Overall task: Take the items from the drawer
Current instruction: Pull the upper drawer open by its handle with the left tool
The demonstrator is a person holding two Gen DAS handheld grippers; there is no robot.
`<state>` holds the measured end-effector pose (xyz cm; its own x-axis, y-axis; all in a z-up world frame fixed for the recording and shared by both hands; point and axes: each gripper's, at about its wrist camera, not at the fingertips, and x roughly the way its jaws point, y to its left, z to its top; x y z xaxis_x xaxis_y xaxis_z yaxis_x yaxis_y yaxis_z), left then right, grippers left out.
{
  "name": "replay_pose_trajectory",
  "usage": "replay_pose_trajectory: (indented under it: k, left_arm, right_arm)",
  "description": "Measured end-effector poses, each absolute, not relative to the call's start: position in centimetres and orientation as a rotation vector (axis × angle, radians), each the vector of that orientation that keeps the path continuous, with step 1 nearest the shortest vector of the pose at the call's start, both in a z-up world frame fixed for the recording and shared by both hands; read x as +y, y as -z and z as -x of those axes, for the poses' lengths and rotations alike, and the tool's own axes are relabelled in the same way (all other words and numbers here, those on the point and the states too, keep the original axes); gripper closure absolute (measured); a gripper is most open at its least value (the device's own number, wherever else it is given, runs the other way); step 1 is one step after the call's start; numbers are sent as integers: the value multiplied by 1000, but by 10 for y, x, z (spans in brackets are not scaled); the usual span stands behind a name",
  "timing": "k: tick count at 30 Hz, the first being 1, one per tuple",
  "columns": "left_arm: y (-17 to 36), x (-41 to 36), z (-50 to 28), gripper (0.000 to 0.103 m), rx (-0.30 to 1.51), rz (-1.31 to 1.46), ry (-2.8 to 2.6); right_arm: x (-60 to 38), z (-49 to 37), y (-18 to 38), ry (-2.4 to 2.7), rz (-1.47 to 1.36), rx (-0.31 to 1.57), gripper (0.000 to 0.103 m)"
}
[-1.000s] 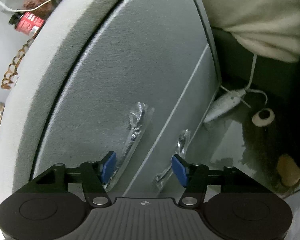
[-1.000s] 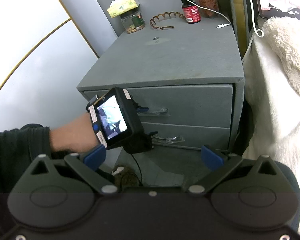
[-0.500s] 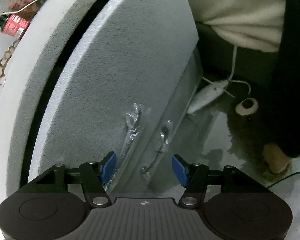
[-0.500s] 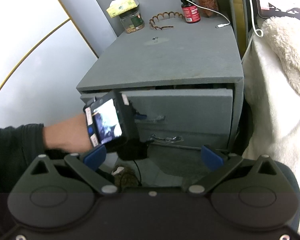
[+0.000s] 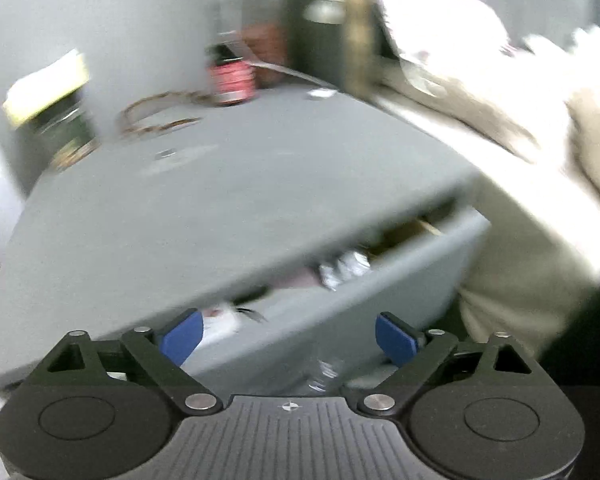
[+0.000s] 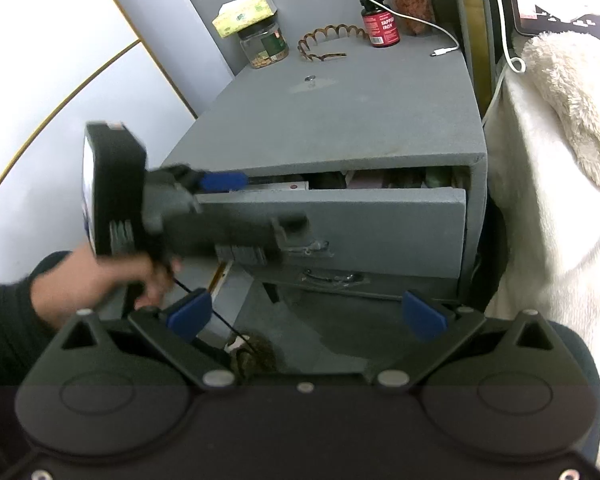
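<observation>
In the part-open top drawer (image 6: 340, 216) lie jumbled items; left tongs (image 5: 287, 338) opening, right tongs (image 6: 306, 316) spread, both empty.

Grey wall (image 6: 204, 8) behind; pale panel (image 6: 52, 80) with a thin gold curve at left. Grey bedside cabinet (image 6: 340, 120) in the corner, close against a bed with fluffy cream blanket (image 6: 564, 128). Grey floor (image 6: 324, 332) below.
</observation>
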<state>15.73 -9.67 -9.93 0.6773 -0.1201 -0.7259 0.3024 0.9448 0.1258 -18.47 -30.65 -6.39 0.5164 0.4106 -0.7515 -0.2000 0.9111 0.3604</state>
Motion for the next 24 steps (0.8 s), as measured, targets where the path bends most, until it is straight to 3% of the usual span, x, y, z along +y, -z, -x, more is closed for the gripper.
replay_pose_trajectory:
  k: [2,10,14,24]
  left_arm:
    - [100,-86,-164,1,791,-222,236]
    - [98,-95,-162,2,798,-293,244]
    - [105,-85,-169,11,870,-198,281]
    - [128,-91,-197,8,986,-263,311]
  right_arm:
    - [-307,185,64,-370,-241,963,0]
    - [-307,185,64,-367,-243,961,0]
    - [-308,185,64,-370,-244,961,0]
    - [-308,184,65,-371,-245,961,0]
